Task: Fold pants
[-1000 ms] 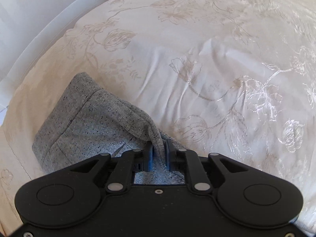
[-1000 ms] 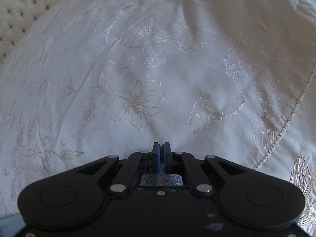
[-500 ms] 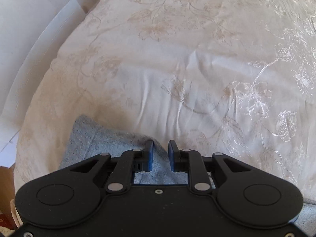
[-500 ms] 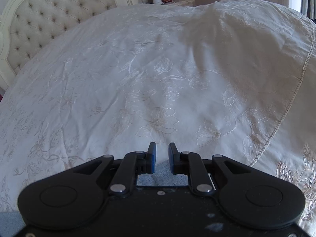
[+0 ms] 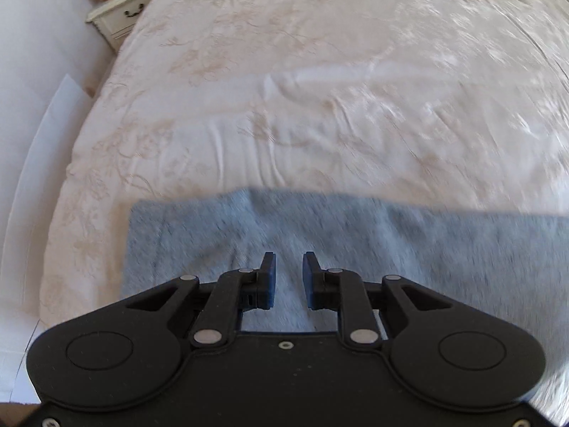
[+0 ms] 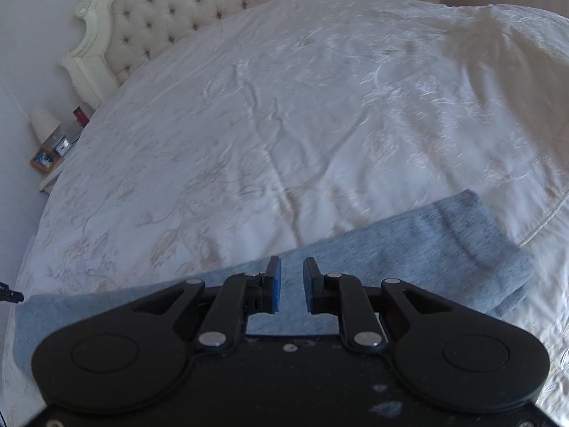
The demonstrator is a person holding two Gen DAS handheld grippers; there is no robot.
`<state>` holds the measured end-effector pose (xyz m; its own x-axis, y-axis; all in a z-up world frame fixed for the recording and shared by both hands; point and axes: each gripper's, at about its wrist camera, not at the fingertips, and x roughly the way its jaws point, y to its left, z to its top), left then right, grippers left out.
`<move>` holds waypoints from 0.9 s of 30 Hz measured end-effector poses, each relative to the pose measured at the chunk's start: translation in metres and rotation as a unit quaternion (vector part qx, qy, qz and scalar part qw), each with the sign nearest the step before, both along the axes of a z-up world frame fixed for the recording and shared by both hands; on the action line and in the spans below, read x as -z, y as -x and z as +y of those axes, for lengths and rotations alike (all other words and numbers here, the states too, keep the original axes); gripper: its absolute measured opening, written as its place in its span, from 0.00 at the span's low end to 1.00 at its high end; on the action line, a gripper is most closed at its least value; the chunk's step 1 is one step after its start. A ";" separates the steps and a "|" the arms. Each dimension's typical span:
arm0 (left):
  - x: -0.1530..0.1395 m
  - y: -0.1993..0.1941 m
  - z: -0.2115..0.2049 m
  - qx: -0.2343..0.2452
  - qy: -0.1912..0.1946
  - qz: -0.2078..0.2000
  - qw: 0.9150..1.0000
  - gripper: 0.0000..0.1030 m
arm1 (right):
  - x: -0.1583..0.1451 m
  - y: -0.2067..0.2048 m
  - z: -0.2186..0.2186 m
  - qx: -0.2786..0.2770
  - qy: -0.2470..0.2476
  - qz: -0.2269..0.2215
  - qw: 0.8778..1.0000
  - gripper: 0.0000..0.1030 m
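The grey speckled pants [image 5: 355,235] lie flat as a long folded band across the near edge of the bed. In the left wrist view my left gripper [image 5: 288,267] hovers above the band's left part, open, with nothing between its blue pads. The right wrist view shows the same pants [image 6: 444,242] running from lower left to a squared end at the right. My right gripper [image 6: 291,270] is open above the band's middle, pads apart and free of the cloth.
A cream embroidered bedspread [image 6: 284,114] covers the whole bed. A tufted headboard [image 6: 199,10] stands at the far end. A bedside table [image 5: 121,14] with a framed picture and clock sits left of the bed; a lamp [image 6: 44,124] stands there.
Both grippers let go of the grey cloth, opened and pulled up and back. The pants now lie flat as a long band, and far more of the bed shows in both views.
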<state>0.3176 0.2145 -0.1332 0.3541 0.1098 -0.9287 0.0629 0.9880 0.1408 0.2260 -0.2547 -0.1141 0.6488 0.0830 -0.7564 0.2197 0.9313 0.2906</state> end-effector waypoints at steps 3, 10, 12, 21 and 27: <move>0.026 0.029 -0.009 0.042 -0.018 0.020 0.999 0.28 | 0.008 0.007 0.055 -0.049 -0.005 0.014 0.999 0.16; 0.062 0.042 0.026 0.021 -0.008 0.034 0.999 0.27 | 0.052 0.017 0.146 -0.138 0.055 0.075 0.986 0.15; 0.051 0.043 0.026 0.005 0.001 0.021 1.000 0.27 | 0.071 0.019 0.144 -0.105 0.086 0.116 0.984 0.15; -0.003 0.144 -0.010 0.061 -0.017 -0.096 0.993 0.27 | 0.037 0.057 0.130 -0.028 0.045 0.096 0.994 0.18; 0.007 0.192 -0.043 0.081 0.003 -0.063 0.995 0.28 | 0.021 0.076 0.165 -0.065 0.024 0.089 0.994 0.18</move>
